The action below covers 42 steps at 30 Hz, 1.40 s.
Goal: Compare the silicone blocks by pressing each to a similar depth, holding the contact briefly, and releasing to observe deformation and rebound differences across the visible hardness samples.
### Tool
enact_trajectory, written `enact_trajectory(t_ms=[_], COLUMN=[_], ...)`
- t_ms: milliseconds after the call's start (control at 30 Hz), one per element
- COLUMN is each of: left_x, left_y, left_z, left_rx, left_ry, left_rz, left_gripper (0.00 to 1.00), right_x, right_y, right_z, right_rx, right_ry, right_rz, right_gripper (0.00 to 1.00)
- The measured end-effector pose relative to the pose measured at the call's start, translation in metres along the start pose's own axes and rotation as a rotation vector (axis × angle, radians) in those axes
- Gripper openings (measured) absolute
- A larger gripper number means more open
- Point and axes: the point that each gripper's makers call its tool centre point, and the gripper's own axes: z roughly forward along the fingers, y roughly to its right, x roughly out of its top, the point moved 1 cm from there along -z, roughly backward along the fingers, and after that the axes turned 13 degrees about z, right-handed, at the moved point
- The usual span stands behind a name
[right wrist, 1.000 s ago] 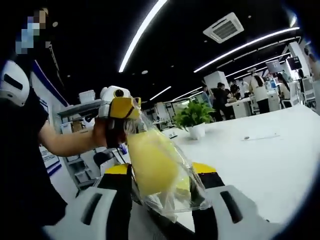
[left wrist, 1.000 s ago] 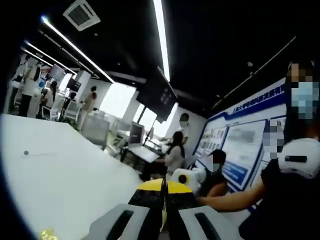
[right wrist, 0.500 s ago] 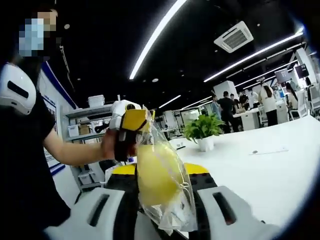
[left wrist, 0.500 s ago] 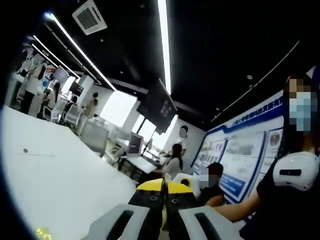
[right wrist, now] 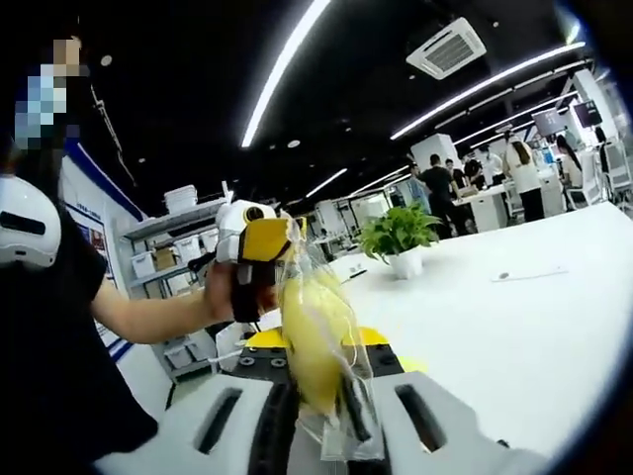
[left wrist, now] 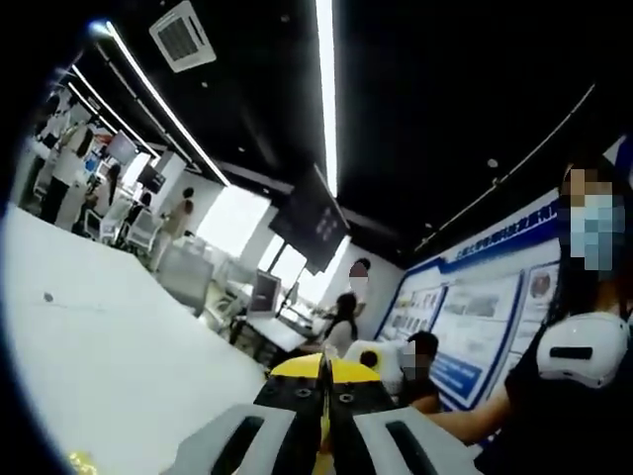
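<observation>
Left gripper view: the left gripper [left wrist: 323, 435] points up across the room, its grey-and-black jaws pressed together with only a thin yellow sliver showing in the seam, which I take to be the bag's edge pinched there. The broad white table [left wrist: 119, 366] runs off to one side, well below the action.

Right gripper view: the right gripper [right wrist: 321, 416] has its jaws drawn in on the lower part of a clear plastic bag [right wrist: 341, 396] with a soft yellow silicone block [right wrist: 312, 341] inside, held up off the table. The left gripper [right wrist: 255, 247], in the person's hand [right wrist: 226, 289], grips the bag's top.

The risk, to my eye: slick plastic lets the block slide sideways out of the squeeze, so depth would not match. Pulling the two grips apart could tear the film. A loosened hold drops it.
</observation>
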Motion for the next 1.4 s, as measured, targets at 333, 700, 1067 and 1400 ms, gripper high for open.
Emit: enact_trajectory(t_ms=[333,700,1067,1400], left_x=[0.001,0.004,0.011,0.011], left_y=[-0.001,0.003,0.001,0.001], left_z=[-0.001,-0.005,-0.011,-0.013], left_rx=[-0.003,0.007,0.034,0.053], left_ry=[-0.006,-0.002,-0.008,0.005], left_rz=[-0.003,-0.009,-0.014,-0.008], left_gripper=[0.0,0.0,0.0,0.0], right_x=[-0.002,0.0,0.004,0.003], right_y=[-0.001,-0.006,-0.01,-0.011], right_z=[0.001,0.002,0.011,0.01], right_rx=[0.002,0.019,0.042,0.048], right_ry=[-0.006,-0.028,-0.062,-0.084], right_rz=[0.048,0.048,0.052,0.044], right_gripper=[0.07,0.08,0.08,0.08])
